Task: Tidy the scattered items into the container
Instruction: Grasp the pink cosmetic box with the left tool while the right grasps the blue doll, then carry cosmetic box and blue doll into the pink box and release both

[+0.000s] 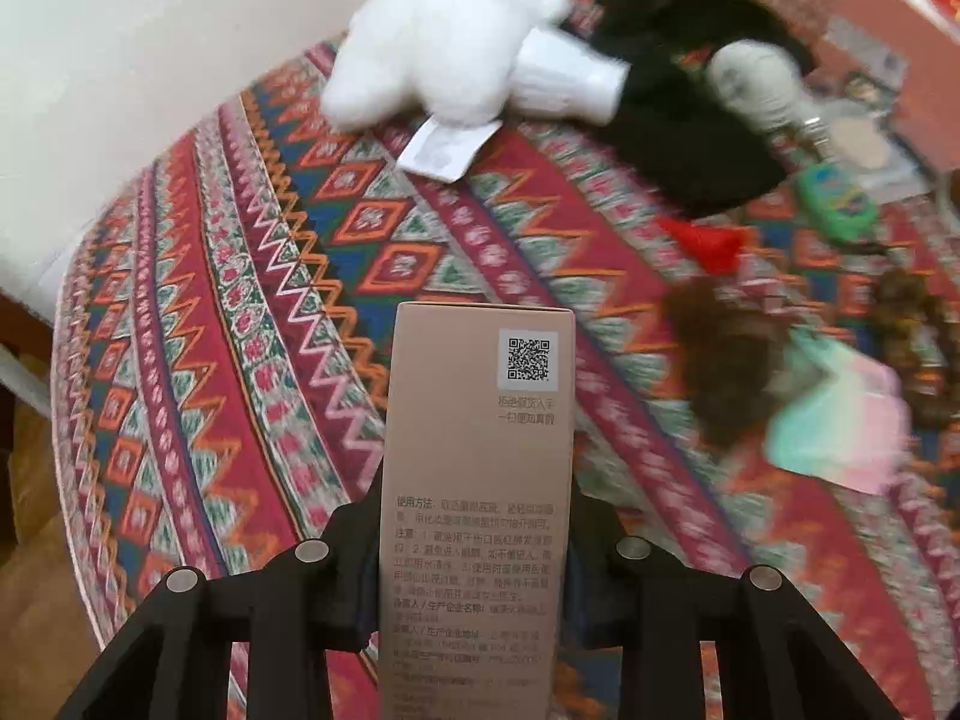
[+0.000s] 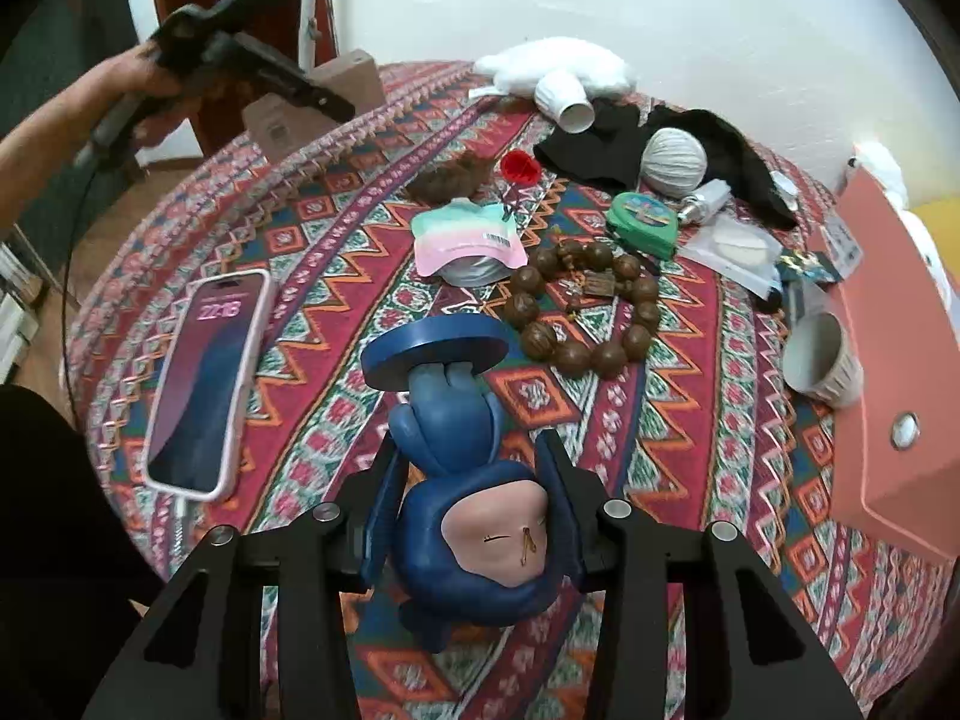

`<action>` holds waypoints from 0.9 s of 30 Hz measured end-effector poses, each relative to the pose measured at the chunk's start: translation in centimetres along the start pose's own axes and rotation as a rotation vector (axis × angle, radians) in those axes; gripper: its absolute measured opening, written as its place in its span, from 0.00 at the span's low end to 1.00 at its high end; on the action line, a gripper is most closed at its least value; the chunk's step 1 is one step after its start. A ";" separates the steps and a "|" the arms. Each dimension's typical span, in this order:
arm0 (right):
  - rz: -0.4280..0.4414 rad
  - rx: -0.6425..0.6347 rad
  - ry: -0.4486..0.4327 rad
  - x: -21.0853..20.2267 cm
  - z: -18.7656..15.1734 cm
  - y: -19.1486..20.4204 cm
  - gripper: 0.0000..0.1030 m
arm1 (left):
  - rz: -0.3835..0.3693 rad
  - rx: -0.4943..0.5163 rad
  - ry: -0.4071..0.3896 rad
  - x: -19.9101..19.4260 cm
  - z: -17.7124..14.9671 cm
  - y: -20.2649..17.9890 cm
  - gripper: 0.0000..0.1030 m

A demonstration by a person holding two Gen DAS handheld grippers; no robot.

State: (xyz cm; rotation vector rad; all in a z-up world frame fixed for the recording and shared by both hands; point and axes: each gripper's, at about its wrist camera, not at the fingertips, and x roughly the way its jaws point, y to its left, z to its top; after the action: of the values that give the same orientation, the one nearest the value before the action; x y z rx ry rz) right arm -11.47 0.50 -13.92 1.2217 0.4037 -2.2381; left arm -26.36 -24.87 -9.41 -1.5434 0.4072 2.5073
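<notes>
Matte beige cardboard, our slim box (image 1: 477, 480) sits clamped in the left gripper (image 1: 477, 570), long axis pointing away over the woven tablecloth (image 1: 240, 330). Our right gripper (image 2: 474, 516) squeezes a smooth blue figurine (image 2: 462, 480), round base facing the wooden beads (image 2: 576, 306). Farther right stands the pink container (image 2: 888, 396).

The right gripper (image 2: 471, 516) is sitting at the bottom centre of the frame, its two fingers clamping a blue figurine (image 2: 462, 480) whose round base is pointing up the frame. A phone (image 2: 207, 381) with a lit screen is lying at left on the patterned tablecloth (image 2: 690, 420). A ring of wooden beads (image 2: 585, 309) is lying right of centre, just beside a pastel pouch (image 2: 465, 240) and a green tin (image 2: 642, 222). A pink container (image 2: 894, 372) is occupying the right edge, with a grey cup (image 2: 819, 357) touching its side. At upper left, a hand (image 2: 144, 90) is holding the left gripper (image 2: 324, 102), which is clamping a tan box (image 2: 312, 105).
</notes>
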 end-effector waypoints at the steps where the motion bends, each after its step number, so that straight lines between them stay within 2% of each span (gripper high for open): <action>1: -0.001 0.003 -0.005 -0.6 -0.3 0.0 0.45 | 0.007 -0.002 -0.017 -0.7 -0.5 -0.4 0.36; 6: -0.013 0.026 -0.040 -4.3 -2.6 -0.3 0.45 | 0.009 0.012 -0.106 -5.3 -3.1 -4.9 0.36; 16: -0.070 0.120 -0.141 -12.8 -8.3 -2.5 0.45 | -0.021 0.095 -0.229 -14.1 -5.5 -17.7 0.36; 21: -0.127 0.187 -0.181 -16.9 -11.3 -5.3 0.45 | -0.066 0.149 -0.285 -16.5 -5.3 -24.0 0.36; 27: -0.212 0.282 -0.231 -21.5 -14.6 -9.7 0.45 | -0.149 0.227 -0.321 -17.4 -2.7 -30.7 0.36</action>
State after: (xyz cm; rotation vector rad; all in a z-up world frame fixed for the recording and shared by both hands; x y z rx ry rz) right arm 1.91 22.58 -3.79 1.0768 0.1350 -2.6547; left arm -7.56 3.40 0.59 -1.0283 0.4868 2.4348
